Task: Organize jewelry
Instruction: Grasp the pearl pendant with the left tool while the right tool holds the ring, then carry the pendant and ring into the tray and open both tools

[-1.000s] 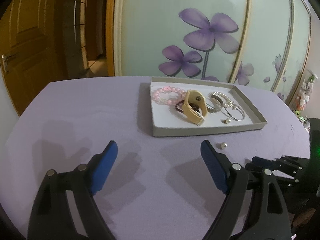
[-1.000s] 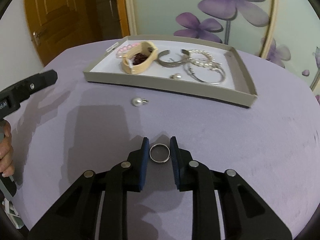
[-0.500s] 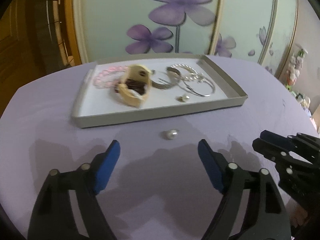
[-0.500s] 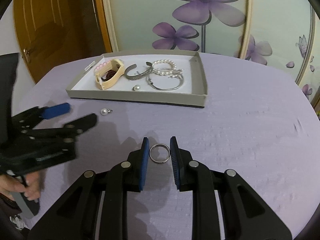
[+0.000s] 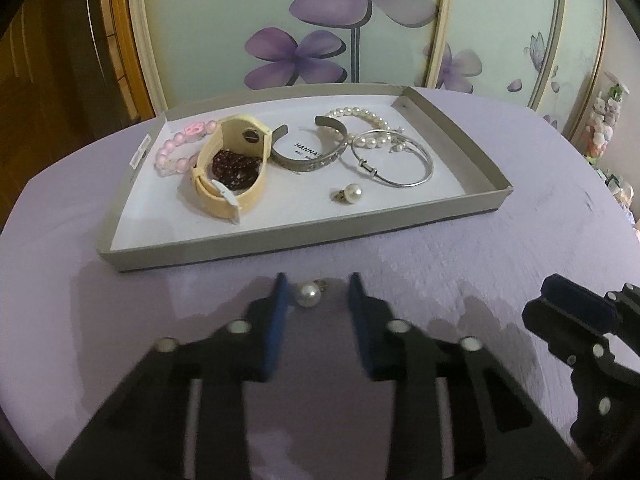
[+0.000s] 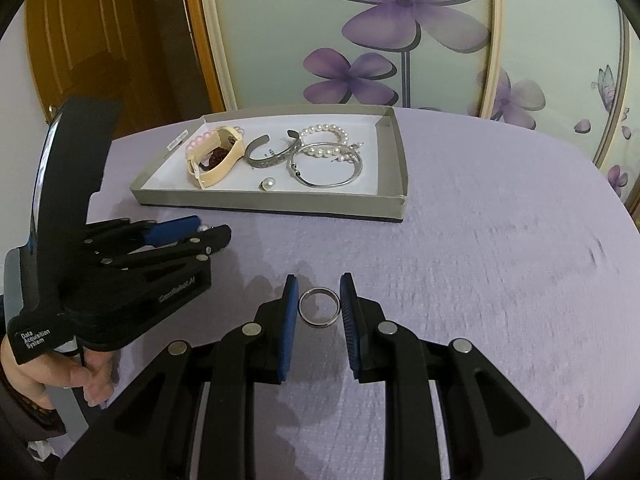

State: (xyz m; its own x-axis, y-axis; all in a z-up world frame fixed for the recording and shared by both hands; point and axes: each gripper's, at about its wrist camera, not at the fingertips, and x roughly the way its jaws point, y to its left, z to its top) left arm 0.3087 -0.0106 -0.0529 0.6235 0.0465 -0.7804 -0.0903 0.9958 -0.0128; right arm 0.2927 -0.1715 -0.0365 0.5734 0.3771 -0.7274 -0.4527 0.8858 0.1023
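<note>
A pearl earring (image 5: 307, 295) lies on the purple tablecloth just in front of the grey tray (image 5: 304, 236). My left gripper (image 5: 316, 294) is around it, jaws narrowed but with a gap still showing on each side. It also shows in the right wrist view (image 6: 208, 230). My right gripper (image 6: 319, 305) is shut on a silver ring (image 6: 319, 306) and holds it over the cloth. The tray (image 6: 272, 203) holds a cream watch (image 5: 232, 168), a pink bead bracelet (image 5: 176, 152), a silver cuff (image 5: 312, 152), a pearl bracelet (image 5: 360, 120), a silver bangle (image 5: 396, 160) and another pearl earring (image 5: 348, 194).
The round table's purple cloth (image 6: 500, 260) stretches to the right of the tray. Sliding doors with purple flowers (image 6: 400, 20) stand behind the table. A wooden door (image 6: 80, 40) is at the back left.
My left gripper has swung toward the loose pearl earring and narrowed its jaws around it. The right gripper keeps hold of the ring and has hardly moved.
</note>
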